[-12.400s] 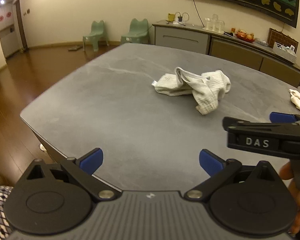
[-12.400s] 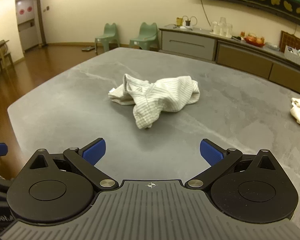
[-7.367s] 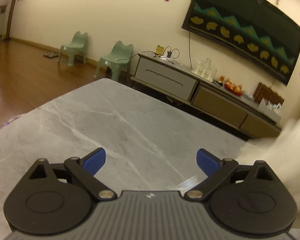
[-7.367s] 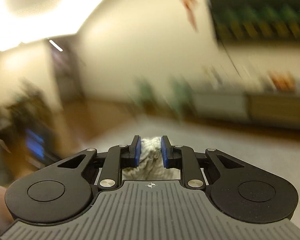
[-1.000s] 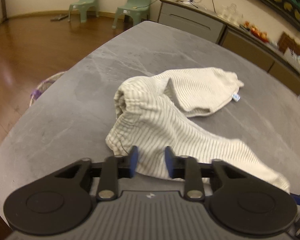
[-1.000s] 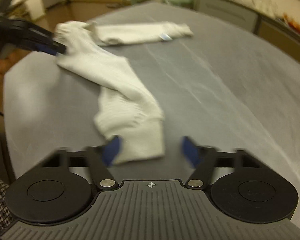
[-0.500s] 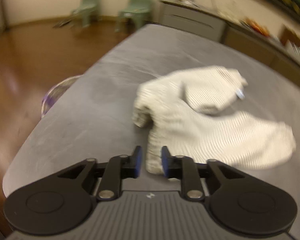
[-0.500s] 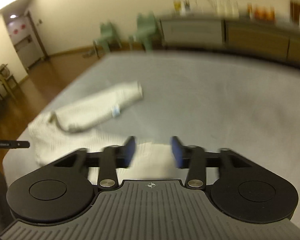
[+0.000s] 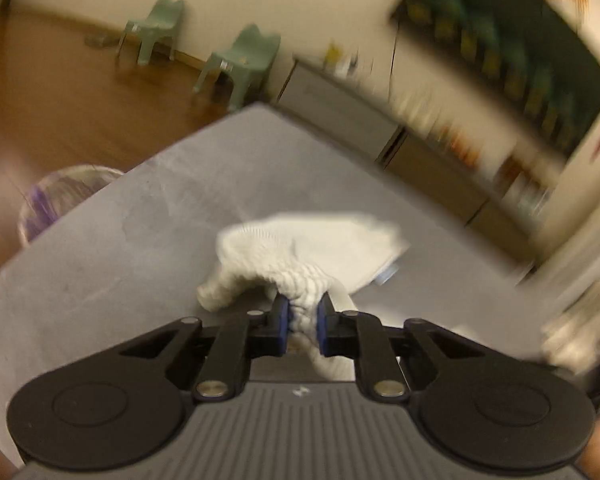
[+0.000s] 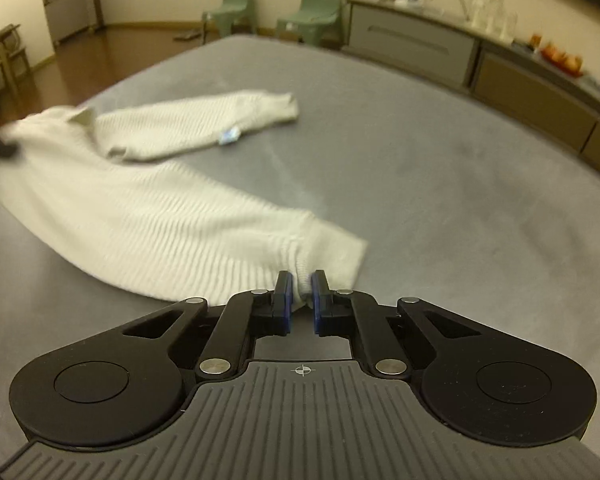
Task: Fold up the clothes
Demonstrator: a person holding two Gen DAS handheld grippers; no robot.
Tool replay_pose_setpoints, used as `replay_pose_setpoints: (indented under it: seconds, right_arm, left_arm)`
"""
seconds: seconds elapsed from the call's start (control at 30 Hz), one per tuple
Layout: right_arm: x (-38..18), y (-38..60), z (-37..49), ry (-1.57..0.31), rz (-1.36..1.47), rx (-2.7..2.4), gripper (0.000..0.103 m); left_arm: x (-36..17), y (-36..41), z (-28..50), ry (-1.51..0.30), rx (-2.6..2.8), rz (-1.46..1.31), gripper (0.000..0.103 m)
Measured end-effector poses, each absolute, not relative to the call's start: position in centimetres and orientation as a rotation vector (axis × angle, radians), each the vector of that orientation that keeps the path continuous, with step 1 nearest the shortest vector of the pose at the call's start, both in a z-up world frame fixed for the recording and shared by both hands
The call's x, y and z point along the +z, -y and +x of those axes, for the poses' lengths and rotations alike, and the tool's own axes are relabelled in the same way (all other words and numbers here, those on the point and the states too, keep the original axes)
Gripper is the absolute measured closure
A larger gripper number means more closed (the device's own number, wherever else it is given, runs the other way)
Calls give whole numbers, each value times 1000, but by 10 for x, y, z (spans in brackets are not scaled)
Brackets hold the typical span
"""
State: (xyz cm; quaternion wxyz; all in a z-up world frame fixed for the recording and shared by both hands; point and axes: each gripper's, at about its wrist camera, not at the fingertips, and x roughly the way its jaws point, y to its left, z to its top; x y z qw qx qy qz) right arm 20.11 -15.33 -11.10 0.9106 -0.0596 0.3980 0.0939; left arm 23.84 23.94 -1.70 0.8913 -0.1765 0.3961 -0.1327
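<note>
Pinching the garment (image 10: 148, 216) with both: left gripper (image 9: 302, 318) and right gripper (image 10: 299, 294) clamped tight, cloth trailing toward 10 o'clock.

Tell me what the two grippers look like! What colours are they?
Both look alike. The left gripper and right gripper have black arms with silver rivets, two big round black discs, and a grey ribbed body with a small mark in the middle; the right one's is a crosshair. Blue pads line the inside of the fingers. No cables or sleeves show.
</note>
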Motion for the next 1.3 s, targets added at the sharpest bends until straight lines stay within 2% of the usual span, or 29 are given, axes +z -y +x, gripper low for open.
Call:
replay_pose_setpoints:
  seconds: [0.07,0.13,0.17,0.2,0.27,0.4,0.47,0.53,0.6,0.67,0.77,0.83,0.87,0.9,0.97,1.03,1.13,1.2,1.3]
  right_arm:
    - [-100,161,201,-794,-120,176,95]
    - [-98,163,202,-814,-102,192,92]
    - [-101,161,202,-849,-120,207,84]
    - [-104,159,203,-879,-142,219,71]
    - [-106,156,200,-894,-211,197,55]
    - [-80,163,191,-758,-154,111,54]
    - [-71,162,187,-697,-71,152,54]
    - [-82,152,190,-708,-15,250,56]
    - [-105,140,196,-770,-53,271,62]
    - [-118,144,200,-825,-92,221,64]
    - [-123,155,205,-879,-108,149,60]
    - [-106,162,202,-853,-42,193,61]
    - [-97,163,200,-828,-11,216,57]
    - [-87,161,204,-806,6,230,48]
    - [-69,157,216,-766,40,257,40]
    - [-61,136,254,-766,72,269,36]
    - [-55,102,316,-776,119,278,20]
    - [-63,76,364,-816,167,256,18]
    - [-79,39,415,-866,99,207,18]
  left_arm:
    - [-29,-249,237,-905,-265,-355,86]
    - [-52,-229,238,-1042,-314,-158,84]
    - [-58,-216,231,-1054,-322,-32,83]
    - [-62,-204,224,-1059,-329,95,83]
    - [-54,-202,213,-1028,-356,133,78]
    - [-24,-227,214,-900,-289,6,75]
    - [-27,-231,225,-897,-260,-50,75]
    - [-44,-219,238,-949,-269,-8,75]
    - [-65,-205,246,-1015,-245,82,73]
    - [-72,-200,247,-1001,-220,147,72]
    - [-55,-212,244,-982,-258,65,74]
    - [-47,-222,247,-938,-242,-8,69]
    - [-43,-227,249,-916,-233,-45,65]
    - [-39,-232,251,-894,-224,-82,64]
    - [-31,-242,255,-849,-205,-156,62]
    - [-44,-245,272,-884,-131,-213,63]
    - [-57,-256,290,-918,-80,-372,63]
    - [-60,-267,292,-923,-123,-516,63]
    - [-60,-276,291,-908,-154,-581,62]
